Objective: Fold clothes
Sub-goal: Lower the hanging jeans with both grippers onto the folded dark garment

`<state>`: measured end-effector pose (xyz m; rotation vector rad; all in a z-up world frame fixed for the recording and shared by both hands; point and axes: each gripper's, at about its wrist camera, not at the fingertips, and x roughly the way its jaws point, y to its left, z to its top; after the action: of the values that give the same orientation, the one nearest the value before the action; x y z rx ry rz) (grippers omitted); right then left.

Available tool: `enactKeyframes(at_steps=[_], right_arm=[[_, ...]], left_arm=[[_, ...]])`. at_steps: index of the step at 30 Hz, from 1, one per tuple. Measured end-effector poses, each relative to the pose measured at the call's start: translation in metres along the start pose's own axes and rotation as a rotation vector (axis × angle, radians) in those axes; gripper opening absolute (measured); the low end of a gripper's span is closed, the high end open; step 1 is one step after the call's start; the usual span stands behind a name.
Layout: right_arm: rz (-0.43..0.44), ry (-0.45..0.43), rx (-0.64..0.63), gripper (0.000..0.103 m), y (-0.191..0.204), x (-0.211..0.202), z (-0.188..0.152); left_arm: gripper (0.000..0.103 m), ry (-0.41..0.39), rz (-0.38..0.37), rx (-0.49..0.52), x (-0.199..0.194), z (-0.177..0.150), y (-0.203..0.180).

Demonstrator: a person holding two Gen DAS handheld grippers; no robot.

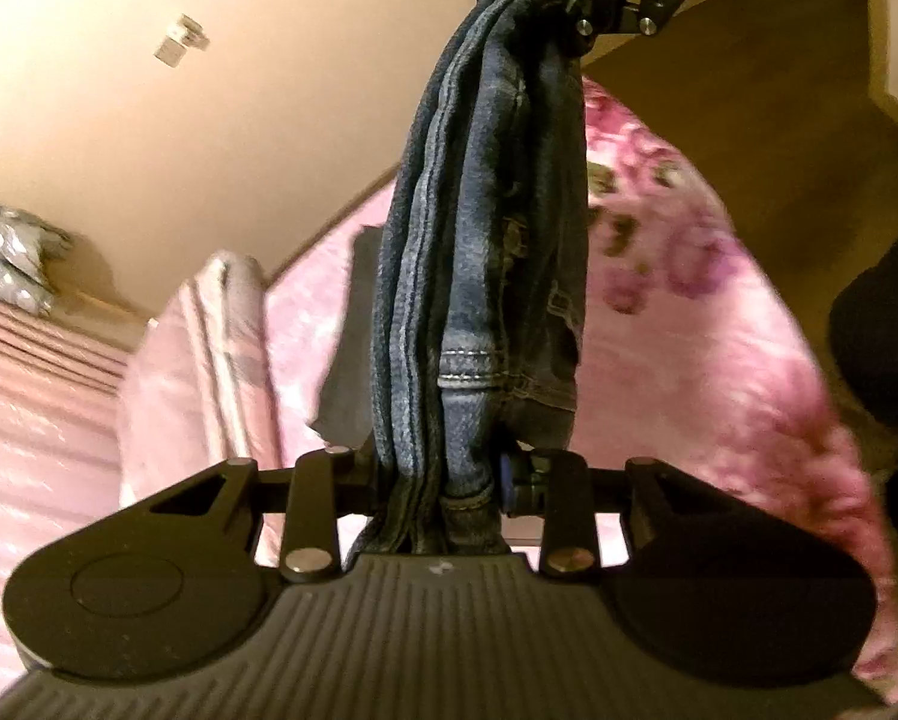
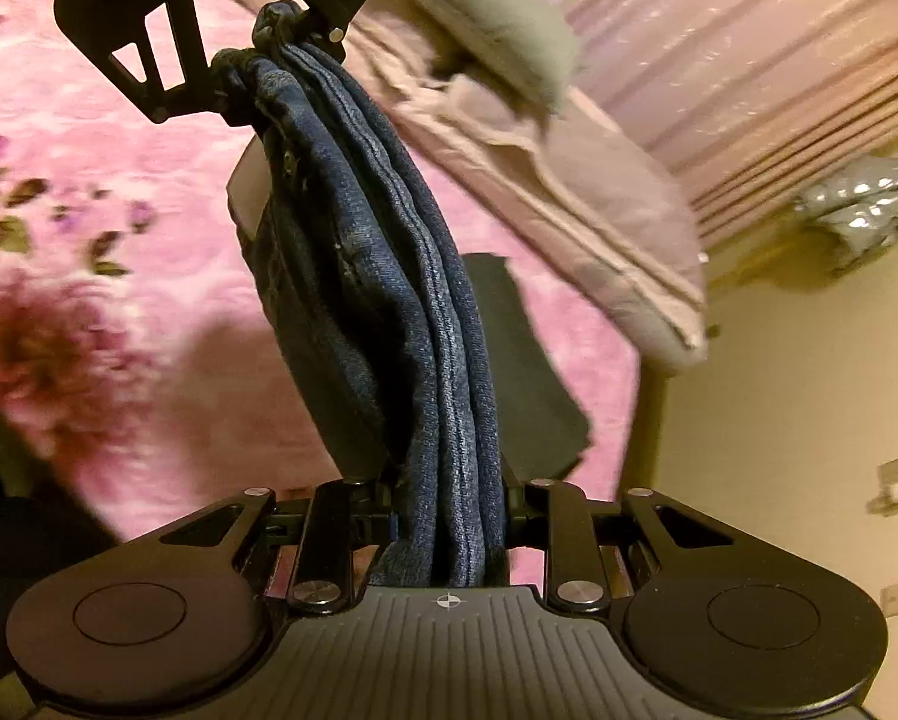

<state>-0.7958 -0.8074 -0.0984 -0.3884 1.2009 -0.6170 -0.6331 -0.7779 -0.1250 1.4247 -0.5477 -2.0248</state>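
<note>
Stretching lengthwise between left gripper (image 1: 443, 480) and right gripper (image 2: 449, 516), folded jeans (image 1: 479, 240) hang.

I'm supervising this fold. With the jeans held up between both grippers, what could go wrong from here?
1. The thick folded blue denim jeans are pinched only at their ends by the left gripper and right gripper; layers may slip out.
2. Lowered carelessly, they may cover the dark grey folded cloth on the pink floral blanket.

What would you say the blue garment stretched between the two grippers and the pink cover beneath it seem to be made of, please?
Garment: almost certainly denim, faded blue woven cotton with a matte finish; the twill grain, thick seams and pale topstitching along a hem show it. Pink cover: apparently plush fleece or similar fuzzy pile, soft and slightly sheeny, printed with purple flowers; motion blur leaves the fibre open.
</note>
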Motion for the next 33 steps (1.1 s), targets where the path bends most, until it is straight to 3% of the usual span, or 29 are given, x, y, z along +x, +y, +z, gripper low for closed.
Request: enactKeyframes(at_steps=[6, 11, 16, 18, 20, 25, 28, 33], right_arm=[[-0.035, -0.048, -0.033, 0.026, -0.065, 0.051, -0.004], [-0.006, -0.114, -0.099, 0.026, -0.134, 0.118, -0.010], [-0.060, -0.193, -0.142, 0.026, -0.191, 0.186, -0.015], [-0.088, -0.222, -0.149, 0.026, -0.194, 0.215, -0.025], [-0.061, -0.215, -0.150, 0.026, -0.182, 0.251, -0.040], [0.094, -0.095, -0.206, 0.027, -0.114, 0.331, -0.083], [0.103, -0.093, -0.199, 0.036, -0.098, 0.335, -0.101], [0.111, -0.086, -0.188, 0.039, -0.097, 0.320, -0.108]], left_arm=[[0.030, 0.020, 0.061, -0.030, 0.057, 0.023, 0.051], [0.030, 0.098, 0.099, -0.071, 0.124, 0.036, 0.100], [0.030, 0.142, 0.217, -0.095, 0.194, 0.049, 0.139], [0.030, 0.144, 0.239, -0.089, 0.227, 0.042, 0.132], [0.030, 0.166, 0.203, -0.083, 0.263, 0.031, 0.112], [0.033, 0.256, -0.043, -0.043, 0.345, 0.003, 0.028], [0.034, 0.237, -0.003, -0.011, 0.345, -0.003, 0.008], [0.039, 0.230, 0.007, -0.011, 0.336, -0.017, 0.014]])
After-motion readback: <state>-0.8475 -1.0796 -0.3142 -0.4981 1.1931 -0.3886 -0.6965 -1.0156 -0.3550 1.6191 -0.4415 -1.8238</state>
